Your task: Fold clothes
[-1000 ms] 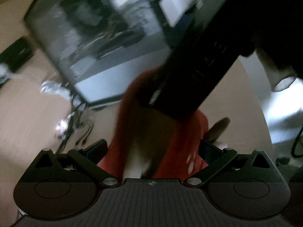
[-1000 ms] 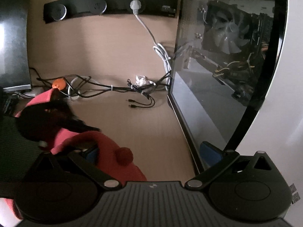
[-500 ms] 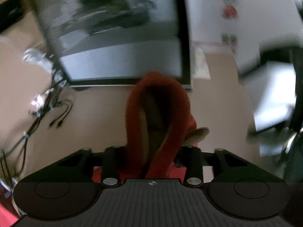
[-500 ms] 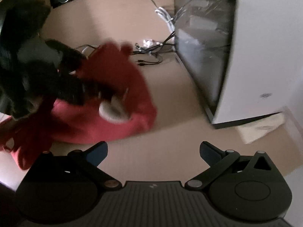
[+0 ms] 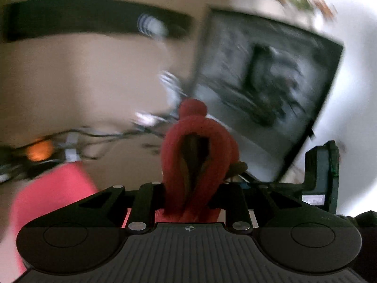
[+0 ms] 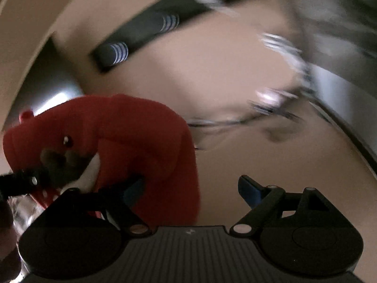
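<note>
Red fleece garment [image 5: 198, 155] pinched upright in left gripper [image 5: 190, 195], jaws pressed tight on its fold. Beyond it, blurred black power strip [image 5: 94, 23]; to its right, glass-sided computer case [image 5: 266, 89]. Right gripper [image 6: 188, 188] beside same garment [image 6: 132, 141], jaws closing, gap bare. No writing legible.

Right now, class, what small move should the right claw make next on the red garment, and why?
Probably slide the right claw leftward onto the red garment: its jaws are closing on nothing, with the fabric beside its left finger, while the left claw already grips a fold.
</note>
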A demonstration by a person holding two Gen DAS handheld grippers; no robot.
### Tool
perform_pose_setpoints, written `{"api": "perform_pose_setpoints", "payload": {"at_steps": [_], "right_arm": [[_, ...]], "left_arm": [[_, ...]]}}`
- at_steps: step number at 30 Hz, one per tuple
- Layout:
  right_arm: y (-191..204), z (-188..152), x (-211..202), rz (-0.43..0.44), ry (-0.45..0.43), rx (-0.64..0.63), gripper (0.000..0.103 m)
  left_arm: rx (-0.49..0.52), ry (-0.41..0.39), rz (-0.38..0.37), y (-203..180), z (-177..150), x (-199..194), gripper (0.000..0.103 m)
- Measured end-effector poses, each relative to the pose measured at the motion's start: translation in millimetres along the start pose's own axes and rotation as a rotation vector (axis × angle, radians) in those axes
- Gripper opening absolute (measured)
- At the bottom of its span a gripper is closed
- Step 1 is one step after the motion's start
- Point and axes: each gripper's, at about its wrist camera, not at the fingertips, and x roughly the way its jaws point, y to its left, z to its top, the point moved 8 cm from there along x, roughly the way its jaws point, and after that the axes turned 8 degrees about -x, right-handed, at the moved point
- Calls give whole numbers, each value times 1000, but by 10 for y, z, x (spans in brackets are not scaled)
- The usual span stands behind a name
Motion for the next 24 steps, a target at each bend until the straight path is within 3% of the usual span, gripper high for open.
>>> {"api": "perform_pose_setpoints", "payload": {"at_steps": [5,9,13,16,18,20,24], "right_arm": [[792,57,683,48,92,-295,87],[1253,-203,1192,43,219,-524,87],[1401,-451,1405,37,300,-618,88],[1427,-477,1471,34,333,-645,89],[1416,-451,1454,33,330,-648,89],[1400,-417,1427,32,322,-648,90],[1295,-217,1166,13,266,-575,91]], "left_arm": [[-256,-96,176,821,-236,-679,42],[-466,-101,285,1390,-734,-959,52],[-603,-84,367,1759,-1152,-1140,61],[-591,-124,396,1780,-1142,-1361,77],[-551,-162,408,1747,-1039,-1509,80],[-486,-180,372,1663,-856,-1535,82],[-387,-124,240,1465,-701,-1263,82]]}}
